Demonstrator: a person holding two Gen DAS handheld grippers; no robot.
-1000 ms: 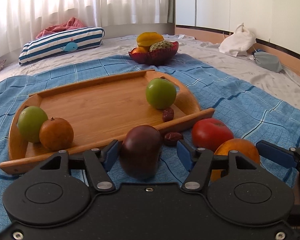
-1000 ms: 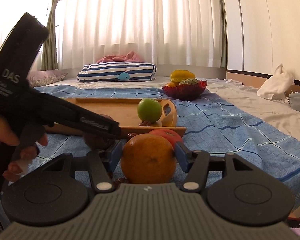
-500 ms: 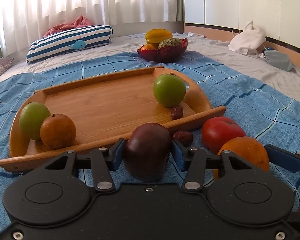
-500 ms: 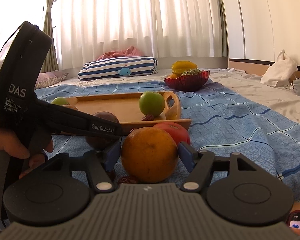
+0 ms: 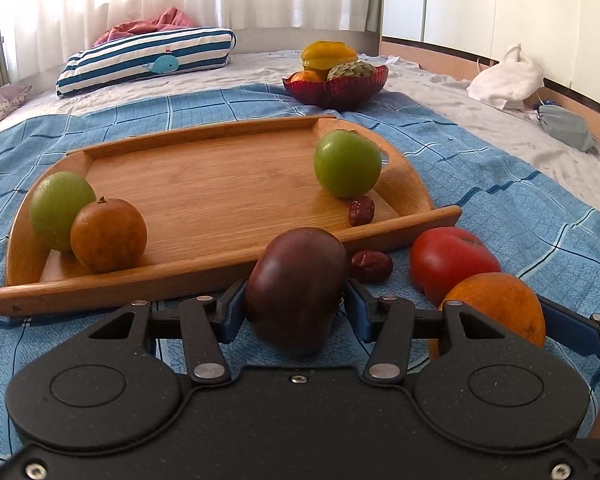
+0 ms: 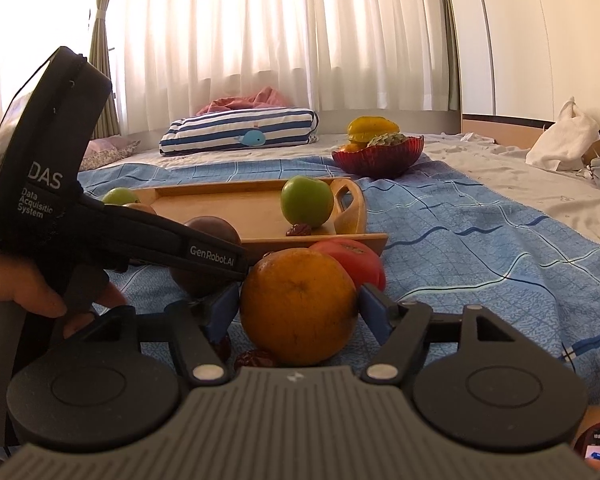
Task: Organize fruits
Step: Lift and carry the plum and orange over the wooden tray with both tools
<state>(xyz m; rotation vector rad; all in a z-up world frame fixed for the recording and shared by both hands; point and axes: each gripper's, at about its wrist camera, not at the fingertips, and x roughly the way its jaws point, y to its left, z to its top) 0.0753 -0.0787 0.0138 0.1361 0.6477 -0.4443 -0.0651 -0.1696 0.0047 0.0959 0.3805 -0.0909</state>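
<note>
- We have our left gripper [image 5: 296, 312] pinching the dark purple fruit [image 5: 298, 286], a blue pad pressed on each flank; the fruit sits on the blue blanket [image 5: 520, 184] just in front of the wooden tray [image 5: 204, 188].
- Our right gripper [image 6: 298, 308] stands spread around the orange [image 6: 298, 306]: one pad looks to brush its flank while the other stands a little off, so we judge it ungripped (the orange rests on the blanket, touching the red tomato [image 6: 352, 258] behind it).
- On the tray lie two green fruits [image 5: 347, 163], a brown-orange fruit [image 5: 108, 235] and one dried date [image 5: 361, 211]; another date [image 5: 371, 266] lies on the blanket beside the purple fruit.
- What could go wrong: the purple fruit is smooth and rounded, and the pads hold it low and near its back, so it may roll forward out of the pinch when we lift.
- The tray's front rim stands right ahead of it; too low a carry would knock the fruit against the rim or shove the tray on the soft bedding.
- If we raise the right gripper without closing, the orange stays behind or rolls into the tomato.
- Our two grippers work close together and could collide.
- Compared with a second ago: the left jaws had gaps beside the purple fruit and have since closed onto it; the right jaws, then snug on the orange, have just been opening, with the orange between them.
</note>
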